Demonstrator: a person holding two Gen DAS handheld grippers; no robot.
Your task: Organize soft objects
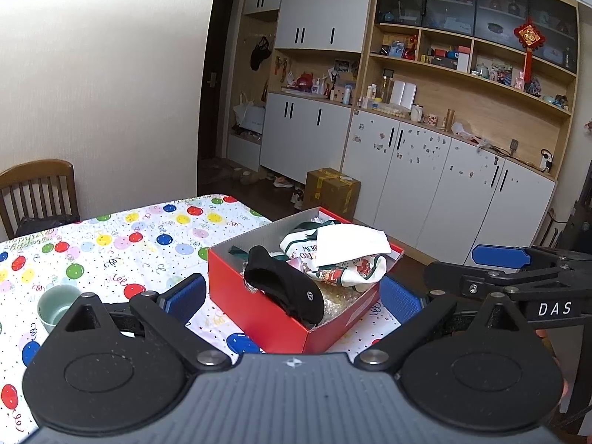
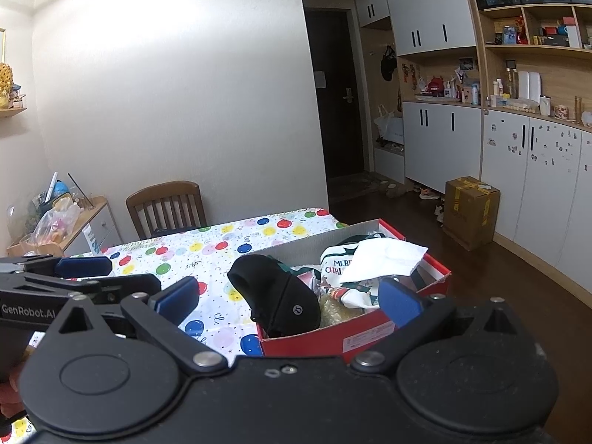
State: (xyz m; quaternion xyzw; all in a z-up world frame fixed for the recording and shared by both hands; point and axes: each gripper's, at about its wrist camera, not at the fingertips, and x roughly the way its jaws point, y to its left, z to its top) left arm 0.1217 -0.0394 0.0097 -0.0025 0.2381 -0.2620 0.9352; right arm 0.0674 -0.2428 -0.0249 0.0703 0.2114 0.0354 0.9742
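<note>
A red shoe box (image 1: 255,296) (image 2: 373,336) stands on the balloon-print tablecloth (image 1: 122,248) (image 2: 222,251). In it lie a black cap (image 1: 285,285) (image 2: 277,296), a white Christmas-print cloth (image 1: 344,266) (image 2: 344,277) and a white folded cloth (image 1: 355,240) (image 2: 384,255) on top. My left gripper (image 1: 294,298) is open and empty, its blue pads either side of the box's near end. My right gripper (image 2: 288,299) is open and empty, just short of the box; it also shows at the right of the left wrist view (image 1: 518,270).
A pale green cup (image 1: 55,305) sits on the table at the left. A wooden chair (image 1: 37,192) (image 2: 166,203) stands behind the table. A cardboard box (image 1: 333,188) (image 2: 471,207) is on the floor by the white cabinets. A cluttered side shelf (image 2: 55,218) stands at the far left.
</note>
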